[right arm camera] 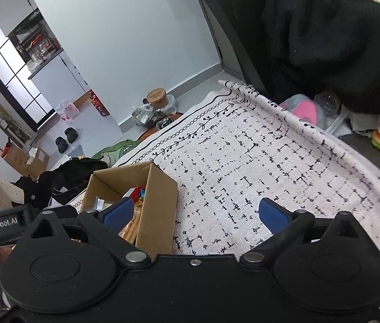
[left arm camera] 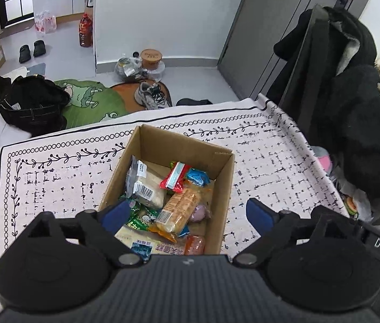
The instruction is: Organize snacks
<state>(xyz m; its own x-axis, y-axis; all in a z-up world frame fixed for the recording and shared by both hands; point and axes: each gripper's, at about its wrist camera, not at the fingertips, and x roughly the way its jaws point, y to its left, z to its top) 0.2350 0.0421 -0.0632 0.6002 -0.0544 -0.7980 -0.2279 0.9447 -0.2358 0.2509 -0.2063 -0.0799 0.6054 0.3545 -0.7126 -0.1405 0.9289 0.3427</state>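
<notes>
Cluttered bedroom floor fills the background of my left wrist view: shoes, a green mat (left arm camera: 90, 99), a dark bag. Nearer to me lies a white patterned cloth (left arm camera: 55, 177) spread over the surface. On it stands an open cardboard box (left arm camera: 218, 196) holding the snacks: a wrapped biscuit pack (left arm camera: 179, 210), a red packet (left arm camera: 175, 179), a blue sweet (left arm camera: 198, 177), a clear pack with a barcode (left arm camera: 144, 185), and green wrappers lower down. My left gripper (left arm camera: 187, 214) hangs above the near end of the box with its jaws released and spread wide, nothing between them but the box contents below.

From my right wrist view, the same cloth (right arm camera: 270, 161) stretches away bare toward a black garment (right arm camera: 324, 40) at the top right. The box (right arm camera: 160, 204) sits at the left, its near corner below my right gripper (right arm camera: 198, 212), whose jaws also stand wide and hold nothing.

I see no loose snack on the cloth in either view. I judge that the packing is finished or close to it. Next, I would check for leftovers outside these views; otherwise I would pull both grippers clear.
</notes>
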